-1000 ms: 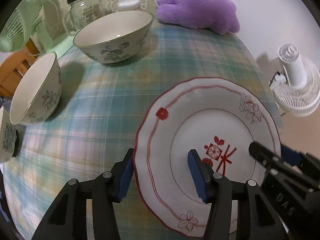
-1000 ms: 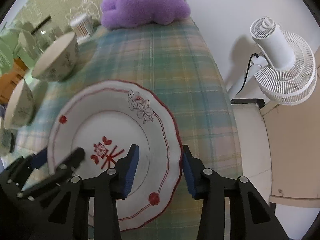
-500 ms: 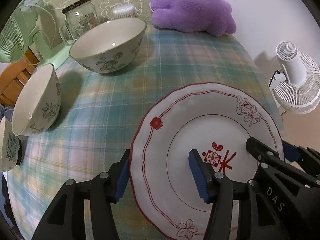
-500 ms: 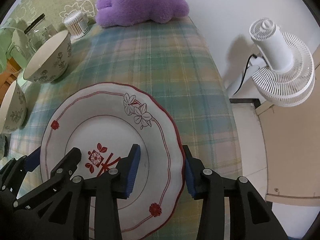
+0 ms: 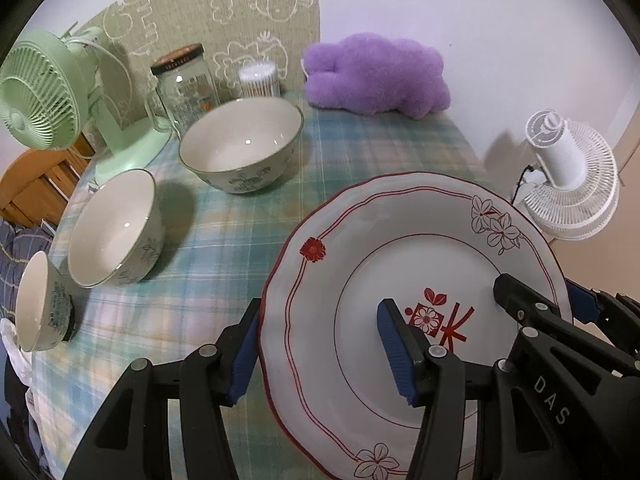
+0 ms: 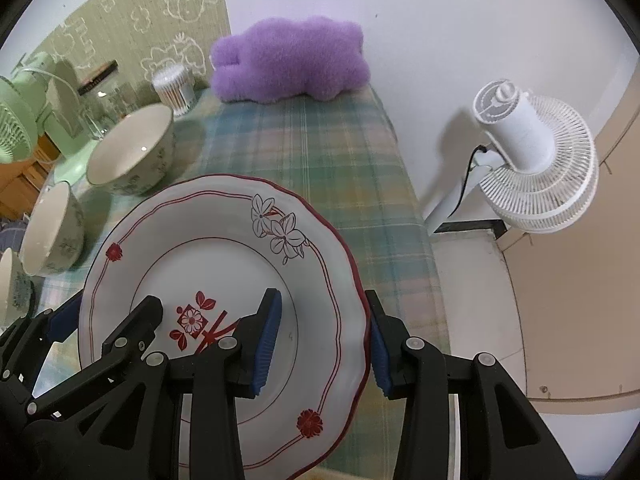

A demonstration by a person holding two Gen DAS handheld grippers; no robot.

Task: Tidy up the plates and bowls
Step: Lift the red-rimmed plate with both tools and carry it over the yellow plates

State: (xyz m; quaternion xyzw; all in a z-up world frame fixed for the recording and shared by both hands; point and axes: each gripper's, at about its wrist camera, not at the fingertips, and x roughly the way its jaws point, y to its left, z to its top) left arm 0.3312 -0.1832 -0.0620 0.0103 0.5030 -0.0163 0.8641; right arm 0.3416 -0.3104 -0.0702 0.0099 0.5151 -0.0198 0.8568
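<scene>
A white plate (image 5: pixel 400 248) with red trim and flower prints is held above the plaid tablecloth (image 5: pixel 224 248). My left gripper (image 5: pixel 320 320) is shut on its left rim, one blue pad under the edge and one on the plate's face. My right gripper (image 6: pixel 322 304) is shut on the opposite rim of the plate (image 6: pixel 208 248). Each gripper shows in the other's view: the right gripper (image 5: pixel 540 296) and the left gripper (image 6: pixel 108 312). To the left stand a large bowl (image 5: pixel 240 148), a medium bowl (image 5: pixel 112 228) and a small bowl (image 5: pixel 40 304), all upright and apart.
At the table's far end are a green fan (image 5: pixel 40 92), a glass jar (image 5: pixel 184 80), a cotton swab tub (image 5: pixel 259 79) and a purple plush toy (image 5: pixel 376 76). A white fan (image 6: pixel 532 152) stands on the floor past the table's right edge.
Both grippers have risen together with the plate, so it now hangs higher over the cloth. The bowls have stayed where they were.
</scene>
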